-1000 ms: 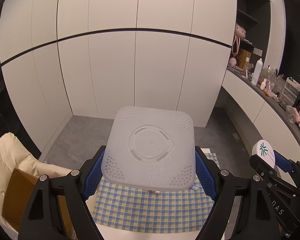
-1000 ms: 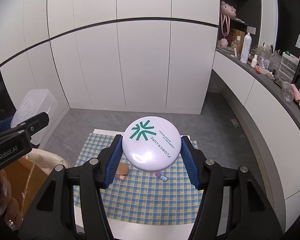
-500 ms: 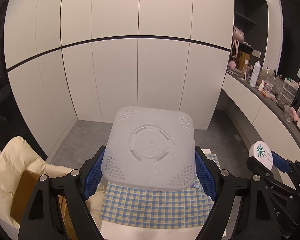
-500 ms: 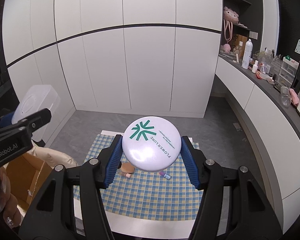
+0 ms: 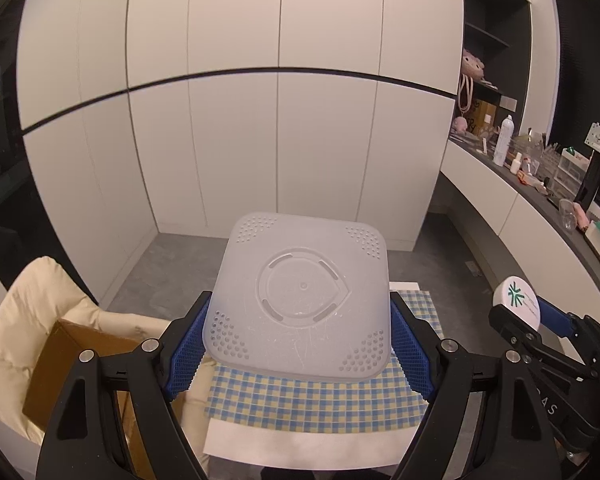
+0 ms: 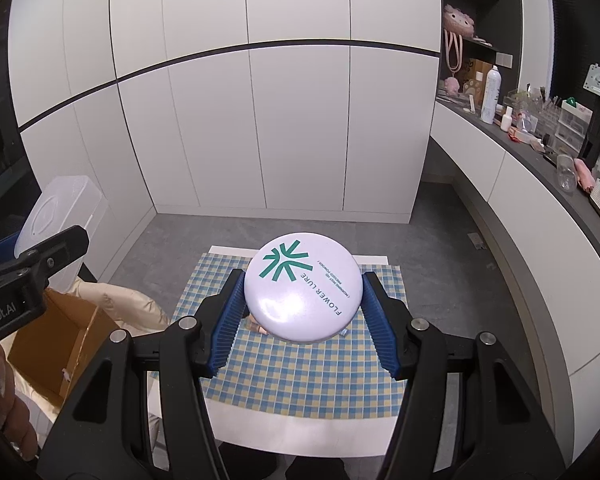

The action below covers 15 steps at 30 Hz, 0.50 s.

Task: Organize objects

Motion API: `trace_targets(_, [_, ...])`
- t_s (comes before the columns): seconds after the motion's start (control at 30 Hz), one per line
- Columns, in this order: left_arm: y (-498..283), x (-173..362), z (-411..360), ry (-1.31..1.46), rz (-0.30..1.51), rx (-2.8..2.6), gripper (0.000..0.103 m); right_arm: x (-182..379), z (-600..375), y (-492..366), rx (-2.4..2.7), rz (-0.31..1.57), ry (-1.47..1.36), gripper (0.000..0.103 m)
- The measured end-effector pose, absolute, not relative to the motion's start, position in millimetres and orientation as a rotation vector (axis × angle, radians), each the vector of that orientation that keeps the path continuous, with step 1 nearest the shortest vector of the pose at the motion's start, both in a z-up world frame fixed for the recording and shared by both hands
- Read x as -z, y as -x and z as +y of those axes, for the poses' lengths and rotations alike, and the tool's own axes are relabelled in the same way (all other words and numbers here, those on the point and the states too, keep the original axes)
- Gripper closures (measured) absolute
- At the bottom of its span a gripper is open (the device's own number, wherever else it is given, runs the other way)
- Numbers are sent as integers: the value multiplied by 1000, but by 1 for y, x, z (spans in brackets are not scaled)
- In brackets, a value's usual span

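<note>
Two held containers (image 5: 300, 300), contents unseen

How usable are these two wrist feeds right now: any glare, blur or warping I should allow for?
Left wrist view: sharp, warm dim light; the fisheye bows the cabinet seams, corners go black, and the translucent box in the left claw hides much of the checkered cloth. Right wrist view: equally sharp, a soft pinkish glare patch on the white compact in the right claw, print still legible.

Translucent frosted-white basket (image 5: 300, 300) between blue ribbed pads (image 5: 186, 350); white round compact (image 6: 302, 288) printed with a teal emblem; blue-and-yellow checked cloth (image 6: 300, 376); brown cardboard box (image 6: 56, 354); cream cushion (image 5: 28, 320).
</note>
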State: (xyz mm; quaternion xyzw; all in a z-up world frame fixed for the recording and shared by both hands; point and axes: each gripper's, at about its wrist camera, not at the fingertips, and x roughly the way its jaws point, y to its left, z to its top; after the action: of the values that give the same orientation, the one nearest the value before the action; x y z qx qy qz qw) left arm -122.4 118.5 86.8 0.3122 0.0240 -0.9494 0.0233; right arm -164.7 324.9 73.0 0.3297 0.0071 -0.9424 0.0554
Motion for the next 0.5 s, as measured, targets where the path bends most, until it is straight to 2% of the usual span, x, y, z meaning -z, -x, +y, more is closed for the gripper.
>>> trace_targets(0.5, [41, -69, 114, -958, 91, 2971, 20, -54, 313, 86, 2806, 16, -997, 43])
